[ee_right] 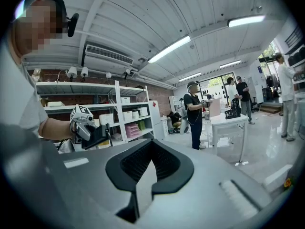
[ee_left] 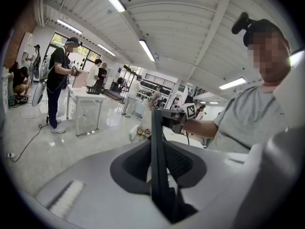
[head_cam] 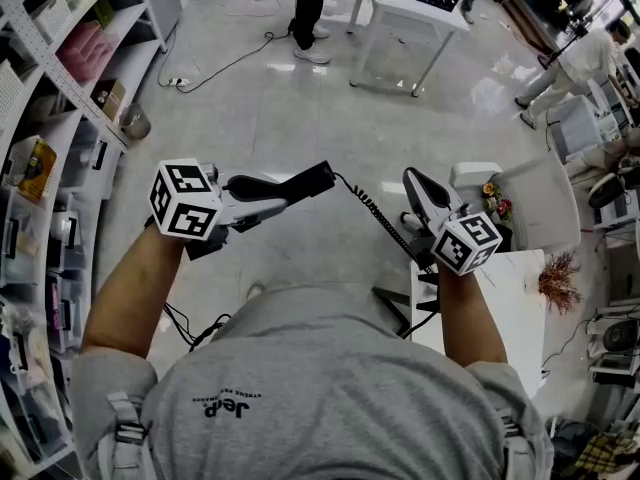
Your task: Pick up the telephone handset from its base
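- Left gripper (head_cam: 283, 192) — its jaws are clamping the black telephone handset (head_cam: 314, 178) and holding it in the air, above the floor.
- Coiled cord (head_cam: 377, 219) is trailing from the handset down toward the white table (head_cam: 522, 313).
- Right gripper (head_cam: 414, 179) — its jaws are sitting closed together, gripping nothing.

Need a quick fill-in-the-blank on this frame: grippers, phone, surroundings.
1. The left gripper is shut on a black telephone ____.
2. A coiled ____ trails from the end of that thing.
3. The right gripper has ____ between its jaws.
4. In the head view, the shelves stand on the person's ____ side.
Missing words: handset; cord; nothing; left.
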`<state>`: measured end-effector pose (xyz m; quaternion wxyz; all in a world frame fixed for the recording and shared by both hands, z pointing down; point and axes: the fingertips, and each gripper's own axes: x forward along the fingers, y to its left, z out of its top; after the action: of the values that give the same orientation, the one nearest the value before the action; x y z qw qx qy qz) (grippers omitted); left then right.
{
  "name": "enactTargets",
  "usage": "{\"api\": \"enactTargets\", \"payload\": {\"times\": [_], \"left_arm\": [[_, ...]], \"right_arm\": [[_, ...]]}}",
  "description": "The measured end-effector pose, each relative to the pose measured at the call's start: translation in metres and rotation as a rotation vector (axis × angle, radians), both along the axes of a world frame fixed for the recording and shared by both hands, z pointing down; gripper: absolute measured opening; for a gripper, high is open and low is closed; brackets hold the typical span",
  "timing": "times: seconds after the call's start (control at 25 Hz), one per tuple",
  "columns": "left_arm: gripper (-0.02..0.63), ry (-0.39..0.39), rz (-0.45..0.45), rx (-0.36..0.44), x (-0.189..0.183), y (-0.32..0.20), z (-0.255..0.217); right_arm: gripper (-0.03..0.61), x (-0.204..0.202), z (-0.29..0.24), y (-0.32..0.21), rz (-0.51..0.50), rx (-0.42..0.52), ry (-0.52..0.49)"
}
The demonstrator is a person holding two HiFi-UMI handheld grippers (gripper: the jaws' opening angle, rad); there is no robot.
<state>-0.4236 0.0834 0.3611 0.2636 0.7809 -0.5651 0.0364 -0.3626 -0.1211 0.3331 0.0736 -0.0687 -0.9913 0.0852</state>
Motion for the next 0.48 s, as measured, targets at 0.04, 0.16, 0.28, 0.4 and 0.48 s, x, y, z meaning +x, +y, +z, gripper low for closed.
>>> {"api": "enactTargets", "payload": {"times": [0.04,0.16,0.28,0.4,0.48], "left_arm": [[0.138,0.000,0.000,-0.001,-0.0001,0.0002,0.0000],[0.138,0.003,0.002,0.000,-0.0004,0.0008,-0.0002],[0.138,0.003,0.003,0.002,0.0005,0.0017,-0.0005],[0.138,0.003,0.002,0.001,0.0012,0.0024,0.0005],[0.138,0.005,0.003,0.001,0.0012,0.0025,0.0008]], "right_arm": [[0.003,-0.0002,-0.0002,0.0000,0.001,-0.001,0.000],[0.003,-0.0009,-0.0005,0.0013,0.000,-0.003,0.000],[0.003,-0.0005,-0.0004,0.0026,0.001,-0.002,-0.002],[0.003,0.0011,-0.0016,0.0038,-0.001,0.016,-0.012],[0.002,0.0015,-0.0022,0.0033,-0.001,0.024,-0.016]]}}
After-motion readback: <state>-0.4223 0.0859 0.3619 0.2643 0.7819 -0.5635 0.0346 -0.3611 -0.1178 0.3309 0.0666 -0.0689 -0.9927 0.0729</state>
